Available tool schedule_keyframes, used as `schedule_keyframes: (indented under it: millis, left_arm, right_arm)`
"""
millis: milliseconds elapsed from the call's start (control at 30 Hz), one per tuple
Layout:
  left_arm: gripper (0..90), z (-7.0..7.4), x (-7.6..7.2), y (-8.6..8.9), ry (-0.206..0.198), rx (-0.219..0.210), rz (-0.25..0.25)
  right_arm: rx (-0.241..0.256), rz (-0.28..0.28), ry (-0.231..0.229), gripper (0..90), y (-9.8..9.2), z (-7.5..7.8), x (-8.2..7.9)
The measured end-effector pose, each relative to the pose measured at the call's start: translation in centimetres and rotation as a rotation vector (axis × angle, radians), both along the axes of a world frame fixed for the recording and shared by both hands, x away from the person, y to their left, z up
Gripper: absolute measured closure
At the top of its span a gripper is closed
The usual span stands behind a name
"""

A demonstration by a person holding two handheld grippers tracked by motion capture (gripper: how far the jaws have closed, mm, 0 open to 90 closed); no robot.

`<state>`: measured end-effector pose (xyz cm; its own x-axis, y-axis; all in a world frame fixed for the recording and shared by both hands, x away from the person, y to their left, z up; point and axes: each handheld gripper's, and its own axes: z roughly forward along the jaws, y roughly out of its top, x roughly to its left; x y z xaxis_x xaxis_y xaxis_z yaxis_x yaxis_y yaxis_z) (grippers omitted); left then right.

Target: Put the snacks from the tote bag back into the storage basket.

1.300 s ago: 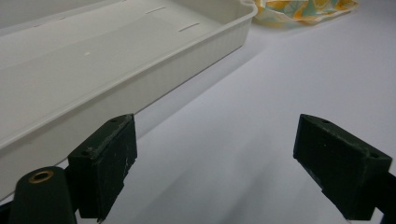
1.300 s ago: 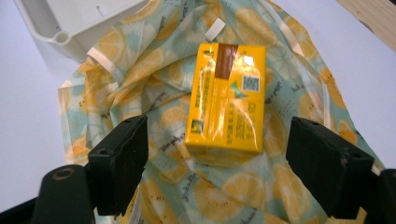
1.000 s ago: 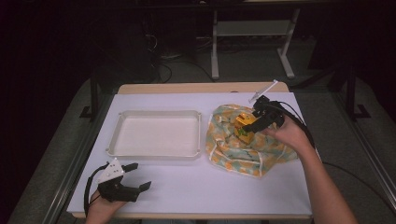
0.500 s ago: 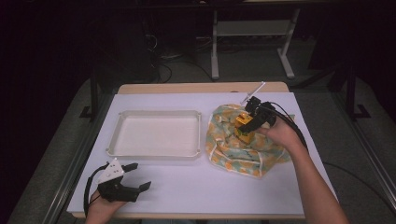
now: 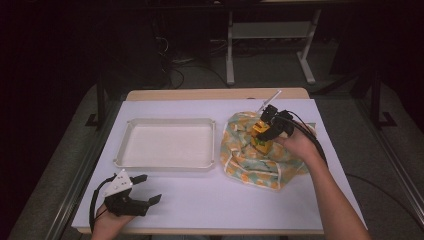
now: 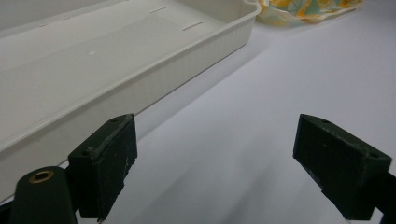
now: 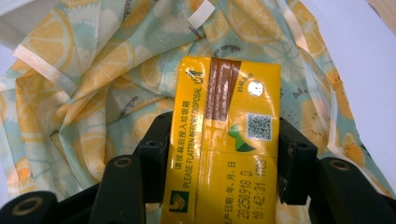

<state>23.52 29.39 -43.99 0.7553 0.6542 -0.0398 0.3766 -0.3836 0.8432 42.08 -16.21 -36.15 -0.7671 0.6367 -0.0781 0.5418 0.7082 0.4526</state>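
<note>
A yellow drink carton (image 7: 224, 135) sits between the jaws of my right gripper (image 7: 222, 154), which is shut on it; its top with a foil straw hole faces the camera. In the high view the right gripper (image 5: 265, 132) holds the carton (image 5: 262, 137) just above a crumpled cloth bag with an orange-slice print (image 5: 250, 160). My left gripper (image 5: 150, 187) rests open on the white mat near the front left, empty. Its jaws point toward the white tray (image 6: 116, 70), with bare mat between them.
The empty white tray (image 5: 167, 162) lies left of the bag on the white mat (image 5: 210, 200). A white stick-like item (image 5: 267, 100) lies at the table's back edge behind the bag. Dark floor and metal frame legs surround the table.
My right gripper with the carton has shifted slightly back and left over the bag. The left gripper has stayed in place.
</note>
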Motion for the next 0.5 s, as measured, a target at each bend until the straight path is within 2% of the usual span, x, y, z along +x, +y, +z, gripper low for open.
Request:
schedule_keyframes:
  millis: [500]
  left_arm:
    - [13.4,0.01,0.01,0.11,-0.003,-0.007,0.013]
  right_arm:
    - [-0.016,0.025,-0.007,49.2,0.29,0.24,-0.24]
